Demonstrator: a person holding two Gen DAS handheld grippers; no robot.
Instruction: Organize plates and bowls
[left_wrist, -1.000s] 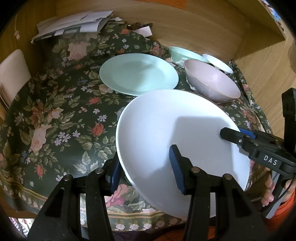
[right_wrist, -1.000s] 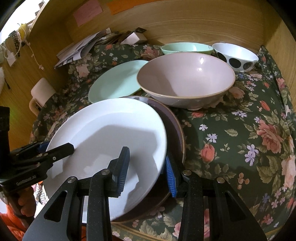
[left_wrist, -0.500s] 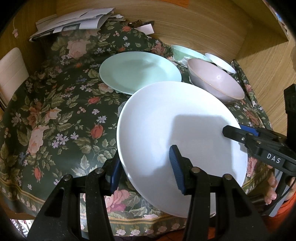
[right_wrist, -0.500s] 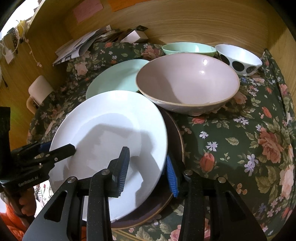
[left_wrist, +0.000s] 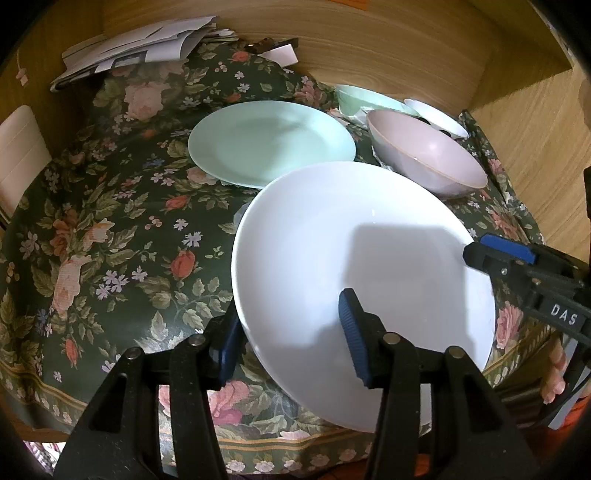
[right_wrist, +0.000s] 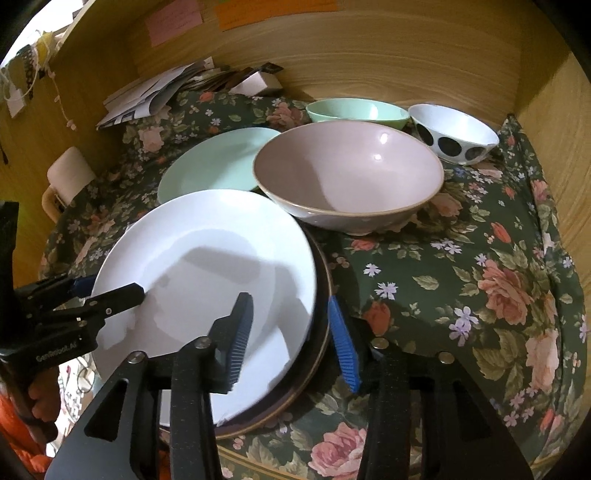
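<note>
The left gripper (left_wrist: 291, 332) has its fingers (left_wrist: 352, 332) pinching the near-left rim of the white plate (left_wrist: 354, 258), one finger under the rim and one on its face. The right gripper (right_wrist: 291, 332) has just been opening: its fingers (right_wrist: 240, 332) now stand spread either side of the plate's right rim and the brown rim beneath, and the outer blue pad no longer presses on them. The white plate sits on a brown plate (right_wrist: 317, 354) at the near edge of the desk, so these two look stacked, though the white plate lies off-centre toward the left and seems slightly tilted. Just behind it, toward the middle of the desk, lies a mint plate (left_wrist: 269, 140) alone on the flowered cloth (right_wrist: 461, 277). To its right stands a large pink bowl (right_wrist: 351, 173), close against the white plate's far rim. In the far right corner stand a mint bowl (right_wrist: 354, 110) and a white bowl with black dots (right_wrist: 454, 136), side by side and not nested. By my reading the work is early: one plate pair is formed, the mint plate still has to join it, and the three bowls remain to be gathered.
</note>
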